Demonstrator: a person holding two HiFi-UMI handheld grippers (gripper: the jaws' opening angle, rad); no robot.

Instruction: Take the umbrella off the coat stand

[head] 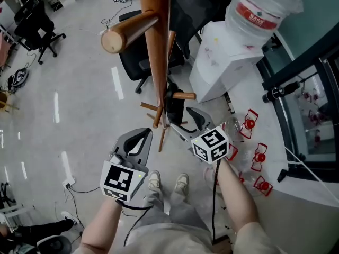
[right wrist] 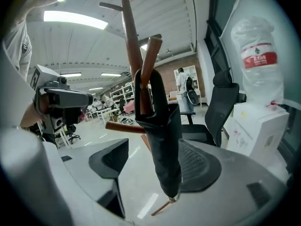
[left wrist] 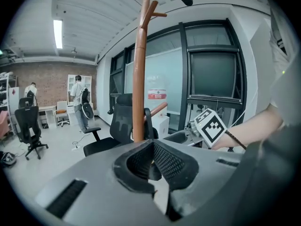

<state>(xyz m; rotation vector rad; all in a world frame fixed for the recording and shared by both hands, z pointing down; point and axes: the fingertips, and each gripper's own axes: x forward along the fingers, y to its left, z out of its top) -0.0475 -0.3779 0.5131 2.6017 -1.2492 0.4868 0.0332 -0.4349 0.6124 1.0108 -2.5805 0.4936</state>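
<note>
At the centre of the office floor: coat stand [head: 158, 62], wooden, upright. On a lower peg at its right: umbrella [right wrist: 162, 140], black, folded, hanging tip down. It is not yet lifted off, so gripping and unhooking appear to remain. Right gripper [right wrist: 154, 164]: jaws spread wide either side of the umbrella, pads not pressing. Left gripper [left wrist: 153, 161]: jaws together, empty, left of the stand.

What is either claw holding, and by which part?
Nothing. The folded black umbrella hangs ungripped between the open jaws of the right claw; the left claw is empty.
</note>
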